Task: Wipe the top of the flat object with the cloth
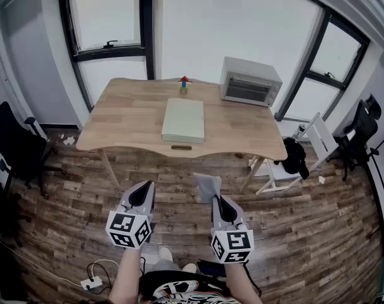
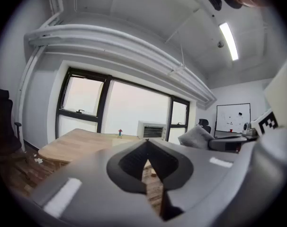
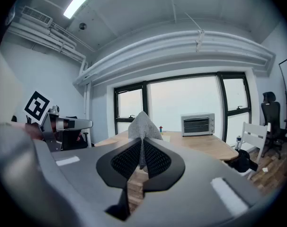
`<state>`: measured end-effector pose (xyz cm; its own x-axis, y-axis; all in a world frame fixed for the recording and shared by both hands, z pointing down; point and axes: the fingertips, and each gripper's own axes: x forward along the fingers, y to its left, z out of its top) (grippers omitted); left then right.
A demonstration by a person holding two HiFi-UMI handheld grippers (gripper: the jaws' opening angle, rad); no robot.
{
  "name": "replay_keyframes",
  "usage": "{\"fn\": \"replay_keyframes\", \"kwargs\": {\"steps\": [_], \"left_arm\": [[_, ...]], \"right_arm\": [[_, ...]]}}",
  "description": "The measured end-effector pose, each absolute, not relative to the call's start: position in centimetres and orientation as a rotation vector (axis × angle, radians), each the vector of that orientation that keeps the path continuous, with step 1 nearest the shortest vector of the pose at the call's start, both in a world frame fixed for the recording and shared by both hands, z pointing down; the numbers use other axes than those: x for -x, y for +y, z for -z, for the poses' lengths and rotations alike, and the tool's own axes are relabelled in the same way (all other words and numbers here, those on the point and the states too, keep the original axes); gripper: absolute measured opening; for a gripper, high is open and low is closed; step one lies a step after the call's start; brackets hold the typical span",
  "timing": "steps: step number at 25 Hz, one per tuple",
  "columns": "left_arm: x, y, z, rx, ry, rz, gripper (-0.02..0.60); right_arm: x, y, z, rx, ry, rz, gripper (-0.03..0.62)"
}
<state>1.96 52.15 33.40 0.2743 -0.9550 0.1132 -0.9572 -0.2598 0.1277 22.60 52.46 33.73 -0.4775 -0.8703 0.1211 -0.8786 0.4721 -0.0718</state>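
1. Right gripper (image 3: pixel 142 150) — jaws clamped on a grey cloth (image 3: pixel 143 126), which sticks up past the tips.
2. Left gripper (image 2: pixel 147 148) — jaws closed together, nothing between them.
3. Both hang over the wood floor (image 1: pixel 306 233), well apart from the table (image 1: pixel 122 119).
4. The pale flat object (image 1: pixel 184 120) lies at the table's middle, with a small toy (image 1: pixel 184 83) just behind it and a toaster oven (image 1: pixel 250 81) at the far right.
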Motion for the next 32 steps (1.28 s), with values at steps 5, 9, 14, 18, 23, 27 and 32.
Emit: {"fn": "replay_keyframes", "kwargs": {"steps": [5, 9, 14, 18, 23, 27, 32], "left_arm": [[-1.3, 52.8, -33.0, -2.346, -1.830, 0.024, 0.057], [-0.4, 53.3, -32.6, -2.322, -1.849, 0.058, 0.057], [-0.7, 52.8, -32.2, -2.327, -1.857, 0.076, 0.057], [-0.5, 51.4, -32.7, -2.307, -1.854, 0.114, 0.057], [-0.3, 47.4, -34.1, -2.293, -1.851, 0.080, 0.057], [1.1, 41.9, -35.6, -2.273, -1.850, 0.072, 0.057], [3.9, 31.8, -37.8, -2.247, -1.816, 0.094, 0.057]], "right_arm": [[-22.7, 52.8, -33.4, -1.564, -2.635, -0.163, 0.009], [-22.8, 53.0, -33.2, -1.580, -2.650, -0.168, 0.009], [-23.4, 52.5, -32.9, -1.597, -2.649, -0.150, 0.010], [-23.5, 51.0, -33.7, -1.584, -2.637, -0.143, 0.010], [-23.3, 46.9, -35.0, -1.576, -2.625, -0.167, 0.011], [-22.0, 41.2, -36.1, -1.569, -2.612, -0.180, 0.011], [-19.6, 31.8, -37.9, -1.559, -2.556, -0.170, 0.011]]}}
